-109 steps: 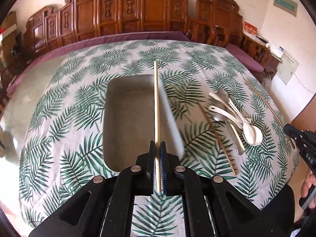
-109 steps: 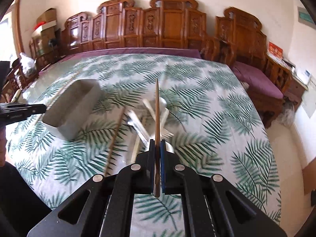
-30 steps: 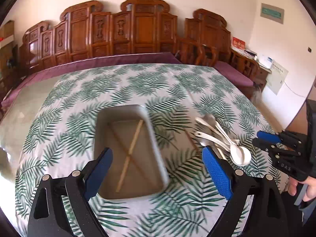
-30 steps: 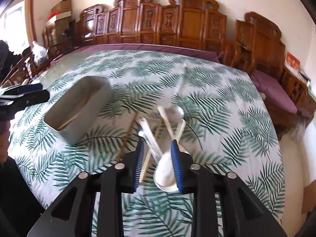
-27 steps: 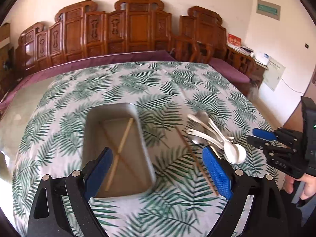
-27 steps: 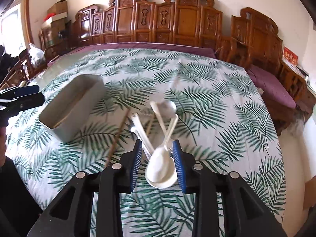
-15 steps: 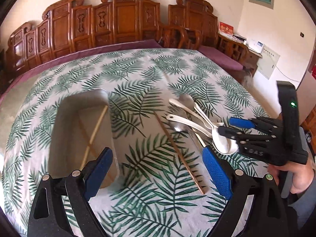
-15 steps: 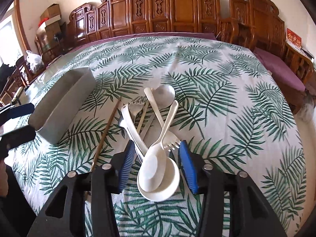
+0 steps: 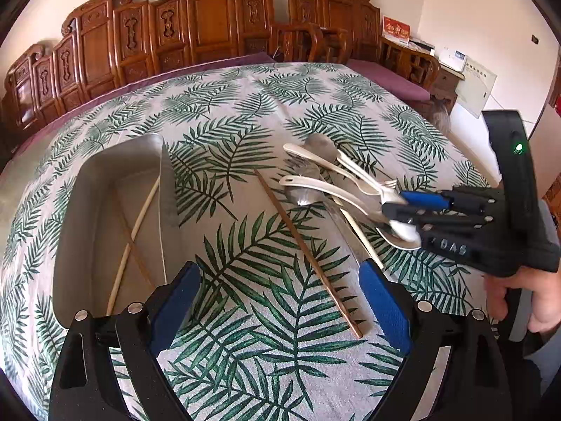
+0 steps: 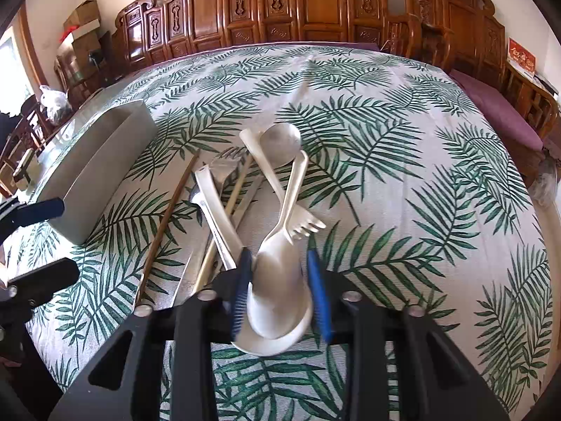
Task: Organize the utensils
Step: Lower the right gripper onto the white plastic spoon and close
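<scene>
A grey bin (image 9: 105, 189) holds two chopsticks (image 9: 131, 242) at the left; it also shows in the right wrist view (image 10: 101, 161). A brown chopstick (image 9: 308, 256) lies on the cloth between the jaws of my open, empty left gripper (image 9: 277, 301). A pile of white spoons (image 10: 277, 256), metal spoons (image 10: 280, 140), forks (image 10: 305, 224) and a light chopstick (image 10: 224, 217) lies to the right. My right gripper (image 10: 278, 291) is open with its jaws around the white spoon bowls; it also shows in the left wrist view (image 9: 396, 210).
The round table has a palm-leaf cloth (image 10: 403, 161). Carved wooden chairs (image 10: 315, 3) ring the far side. Boxes (image 10: 82, 24) stand at the far left. A hand (image 9: 526, 298) holds the right gripper at the table's right edge.
Both chopsticks were dropped in the bin and both grippers opened. My left gripper has moved right over the brown chopstick. My right gripper has come down around the white spoons.
</scene>
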Demonstrator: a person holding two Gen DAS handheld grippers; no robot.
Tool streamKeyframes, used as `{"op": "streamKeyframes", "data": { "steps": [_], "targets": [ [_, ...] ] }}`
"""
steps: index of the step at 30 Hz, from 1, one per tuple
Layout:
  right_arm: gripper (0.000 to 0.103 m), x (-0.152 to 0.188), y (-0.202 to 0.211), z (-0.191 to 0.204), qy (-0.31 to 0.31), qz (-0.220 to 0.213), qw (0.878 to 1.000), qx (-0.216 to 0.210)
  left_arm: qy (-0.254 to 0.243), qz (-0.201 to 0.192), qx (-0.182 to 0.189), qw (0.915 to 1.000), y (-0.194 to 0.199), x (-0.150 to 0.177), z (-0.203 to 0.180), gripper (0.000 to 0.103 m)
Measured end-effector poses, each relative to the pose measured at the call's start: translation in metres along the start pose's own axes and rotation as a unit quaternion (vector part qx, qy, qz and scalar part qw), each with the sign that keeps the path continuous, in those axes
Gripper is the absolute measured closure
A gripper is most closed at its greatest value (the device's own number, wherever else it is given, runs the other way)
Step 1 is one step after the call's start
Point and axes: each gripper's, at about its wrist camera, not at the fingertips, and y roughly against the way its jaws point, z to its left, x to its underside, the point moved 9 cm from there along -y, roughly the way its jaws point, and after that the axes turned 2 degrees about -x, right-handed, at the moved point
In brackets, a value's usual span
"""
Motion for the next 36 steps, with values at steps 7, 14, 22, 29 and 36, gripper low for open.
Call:
{"op": "streamKeyframes", "data": {
  "steps": [7,14,22,29,36],
  "targets": [
    [0.075,-0.008,0.015,-0.002,0.002,-0.026,1.0,-0.005,0.0,0.009,0.002,1.0,-0.009,0.003,-0.001,0.015],
    [0.099,-0.012,0.026,0.003,0.011,-0.044,0.999,-0.015,-0.011,0.023,-0.008,0.9997,-0.024,0.007,-0.007,0.015],
    [0.101,-0.01,0.026,0.0,-0.003,-0.042,0.999,-0.028,-0.016,0.029,-0.013,0.9994,-0.033,0.01,-0.009,0.015],
    [0.063,-0.012,0.009,0.004,-0.012,-0.028,0.999,-0.035,-0.015,0.031,-0.016,0.9993,-0.034,0.011,-0.008,0.015],
    [0.063,-0.003,-0.011,0.003,-0.033,0.008,0.999,-0.04,-0.014,0.031,-0.014,0.9993,-0.035,0.011,-0.009,0.015]
  ]
}}
